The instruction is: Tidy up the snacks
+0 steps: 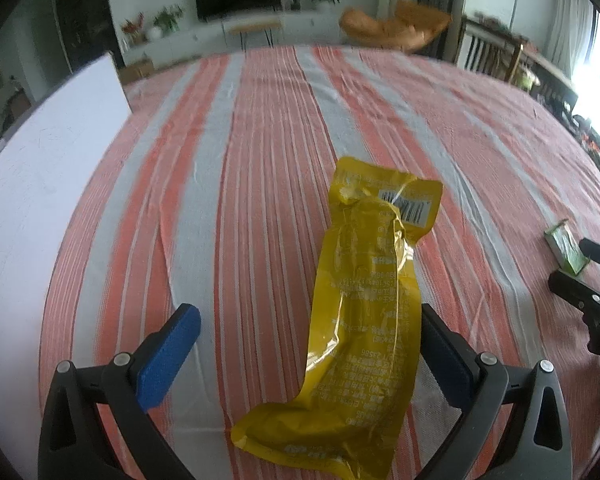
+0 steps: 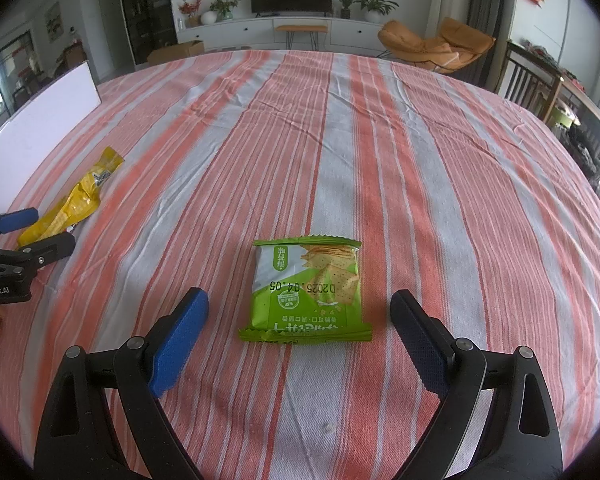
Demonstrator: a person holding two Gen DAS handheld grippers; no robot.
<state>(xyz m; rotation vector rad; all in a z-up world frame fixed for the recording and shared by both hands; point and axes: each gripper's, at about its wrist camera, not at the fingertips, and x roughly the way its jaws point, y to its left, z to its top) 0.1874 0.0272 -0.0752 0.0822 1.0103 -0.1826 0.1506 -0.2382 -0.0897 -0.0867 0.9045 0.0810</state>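
Note:
A long yellow snack packet (image 1: 364, 300) lies on the red-and-grey striped tablecloth (image 1: 260, 128). My left gripper (image 1: 308, 312) stands open around its near half; the packet's edge lies close to the right pad (image 1: 440, 344) and far from the left one. A square green cracker packet (image 2: 306, 288) lies flat between the fingertips of my right gripper (image 2: 300, 300), which is open with a gap on both sides. The right wrist view shows the left gripper (image 2: 40, 232) at the far left, straddling the yellow packet (image 2: 84, 196). The left wrist view shows the right gripper (image 1: 572, 268) by the green packet (image 1: 566, 248).
A white board (image 2: 40, 120) stands along the table's left edge. Wooden chairs (image 2: 528, 80) line the table's right side. An orange lounge chair (image 2: 432, 46) and a TV cabinet sit beyond the far edge. Striped cloth (image 2: 380, 140) stretches bare ahead of both packets.

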